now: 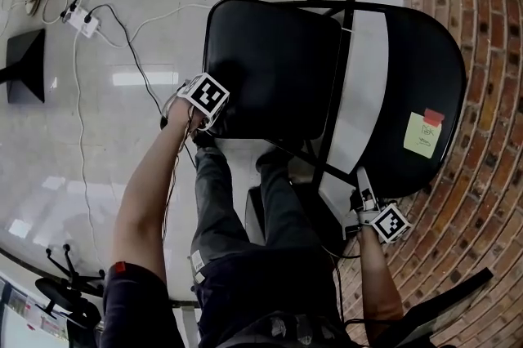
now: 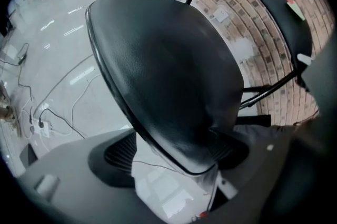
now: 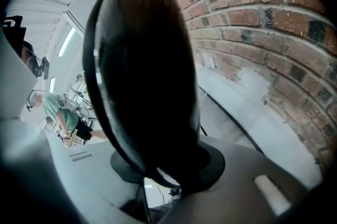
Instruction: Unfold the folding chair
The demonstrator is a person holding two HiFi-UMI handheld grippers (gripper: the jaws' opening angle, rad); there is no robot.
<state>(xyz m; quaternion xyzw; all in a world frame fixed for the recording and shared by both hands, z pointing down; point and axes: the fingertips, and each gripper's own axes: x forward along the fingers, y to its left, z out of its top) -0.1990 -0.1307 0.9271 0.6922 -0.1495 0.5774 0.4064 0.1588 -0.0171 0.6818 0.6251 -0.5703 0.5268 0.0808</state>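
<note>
A black folding chair stands spread open below me in the head view, with its padded seat (image 1: pixel 270 69) on the left and its backrest (image 1: pixel 425 93) on the right near the brick wall. The backrest carries a yellow sticky note (image 1: pixel 423 134). My left gripper (image 1: pixel 209 124) is at the seat's near corner. The seat's edge (image 2: pixel 174 91) sits between its wide-set jaws (image 2: pixel 179 160), which grip it. My right gripper (image 1: pixel 364 193) holds the near rim of the backrest. In the right gripper view, that rim (image 3: pixel 142 75) is clamped between the pads (image 3: pixel 168 170).
A white power strip (image 1: pixel 84 21) with cables trailing across the glossy floor lies at upper left. Near it is a black stand foot (image 1: pixel 24 64). The brick wall (image 1: pixel 490 175) is close behind the backrest. My legs (image 1: pixel 245 207) are just in front of the chair. Black tripod legs (image 1: pixel 69 289) stand at lower left.
</note>
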